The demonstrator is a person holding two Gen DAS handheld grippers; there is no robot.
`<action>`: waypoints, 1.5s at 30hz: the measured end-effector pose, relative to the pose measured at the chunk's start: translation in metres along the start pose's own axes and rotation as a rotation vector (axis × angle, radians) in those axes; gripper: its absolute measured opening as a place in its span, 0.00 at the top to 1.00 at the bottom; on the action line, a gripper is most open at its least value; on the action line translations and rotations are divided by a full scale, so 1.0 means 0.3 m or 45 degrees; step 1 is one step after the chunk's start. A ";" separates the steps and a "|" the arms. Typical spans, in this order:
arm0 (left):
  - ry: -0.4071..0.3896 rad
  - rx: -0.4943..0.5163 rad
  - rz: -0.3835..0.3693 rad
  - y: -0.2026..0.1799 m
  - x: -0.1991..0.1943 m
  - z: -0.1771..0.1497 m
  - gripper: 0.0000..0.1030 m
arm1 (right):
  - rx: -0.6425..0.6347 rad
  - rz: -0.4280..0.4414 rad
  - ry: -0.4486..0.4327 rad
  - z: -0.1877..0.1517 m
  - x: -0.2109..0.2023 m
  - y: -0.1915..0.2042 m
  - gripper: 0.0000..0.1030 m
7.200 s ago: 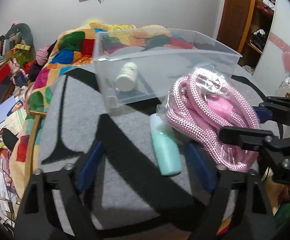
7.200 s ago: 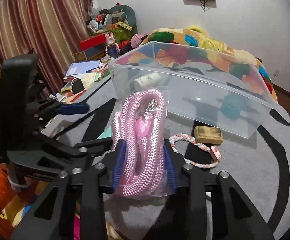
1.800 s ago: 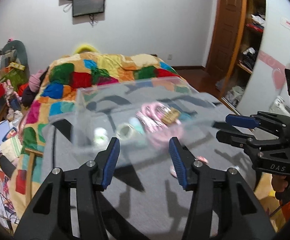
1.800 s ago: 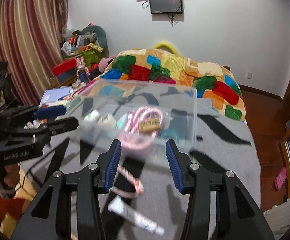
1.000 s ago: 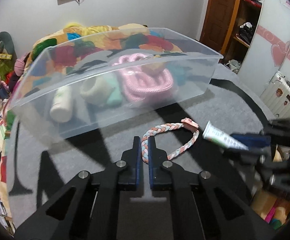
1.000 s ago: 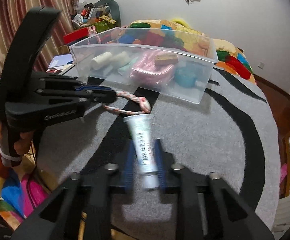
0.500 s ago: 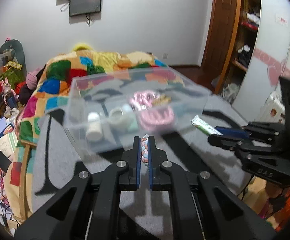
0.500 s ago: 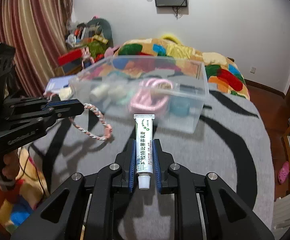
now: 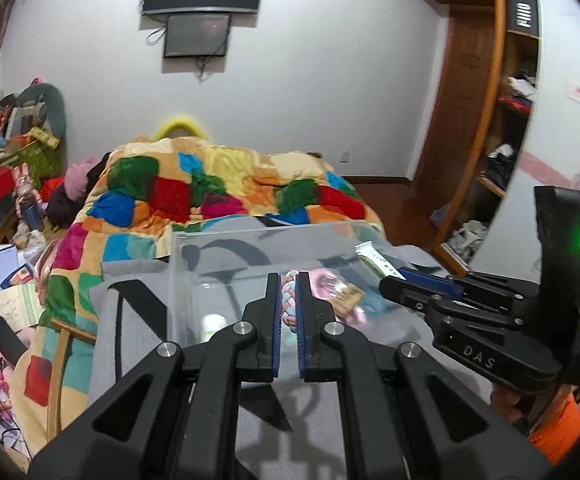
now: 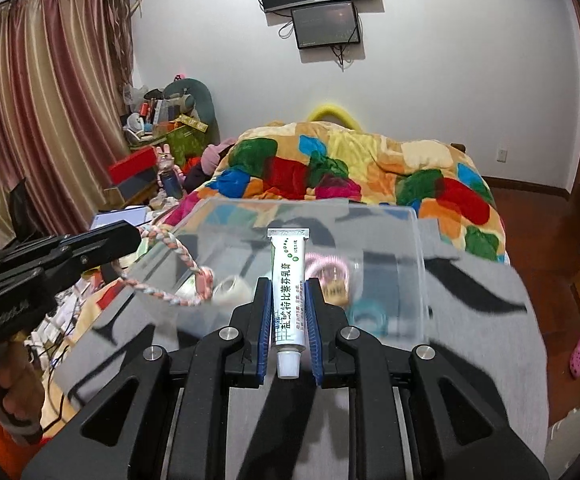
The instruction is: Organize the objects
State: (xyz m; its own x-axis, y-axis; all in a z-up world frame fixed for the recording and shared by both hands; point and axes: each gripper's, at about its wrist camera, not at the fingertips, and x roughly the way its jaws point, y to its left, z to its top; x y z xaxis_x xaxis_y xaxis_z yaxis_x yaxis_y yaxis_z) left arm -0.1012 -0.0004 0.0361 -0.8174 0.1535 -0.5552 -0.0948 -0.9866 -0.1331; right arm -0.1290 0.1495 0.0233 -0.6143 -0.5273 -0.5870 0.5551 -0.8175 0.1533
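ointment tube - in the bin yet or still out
Out: the ointment tube is clamped in the right gripper, raised before the clear bin.

Pretty evenly lit indoors, soft and a bit cool, no harsh glare. Heavy fisheye bending plus black vignetting in the corners of both views. Motion blur on the clear bin (image 10: 369, 216) and its contents; sharp on the tube (image 10: 288, 292). Faint shadows on the grey blanket (image 9: 130, 320).
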 end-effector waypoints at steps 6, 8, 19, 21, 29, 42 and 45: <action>0.088 -0.100 0.012 0.085 0.129 -0.011 0.95 | -0.001 -0.038 0.091 0.037 0.144 -0.007 0.85; 0.119 -0.118 0.015 0.107 0.159 -0.036 0.95 | -0.008 -0.040 0.120 0.031 0.175 -0.003 0.85; 0.191 -0.085 0.019 0.100 0.168 -0.088 0.88 | -0.061 -0.014 0.186 0.000 0.207 0.031 0.84; 0.184 -0.078 0.017 0.092 0.153 -0.086 0.88 | -0.063 -0.006 0.177 -0.001 0.182 0.032 0.82; 0.088 -0.024 0.050 0.047 0.035 -0.095 0.60 | -0.061 0.025 0.044 -0.037 0.001 0.031 0.57; 0.003 -0.004 0.050 -0.027 -0.058 -0.201 0.18 | -0.071 -0.051 -0.051 -0.165 -0.155 0.005 0.20; 0.020 -0.001 0.055 -0.036 -0.049 -0.226 0.18 | -0.081 -0.053 -0.057 -0.188 -0.158 0.013 0.20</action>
State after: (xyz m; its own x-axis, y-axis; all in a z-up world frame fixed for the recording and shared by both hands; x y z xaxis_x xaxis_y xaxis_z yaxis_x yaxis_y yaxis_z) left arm -0.0497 0.0118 -0.0099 -0.8119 0.1114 -0.5731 -0.0589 -0.9922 -0.1095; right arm -0.0660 0.1845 0.0069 -0.6613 -0.5042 -0.5554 0.5624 -0.8232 0.0778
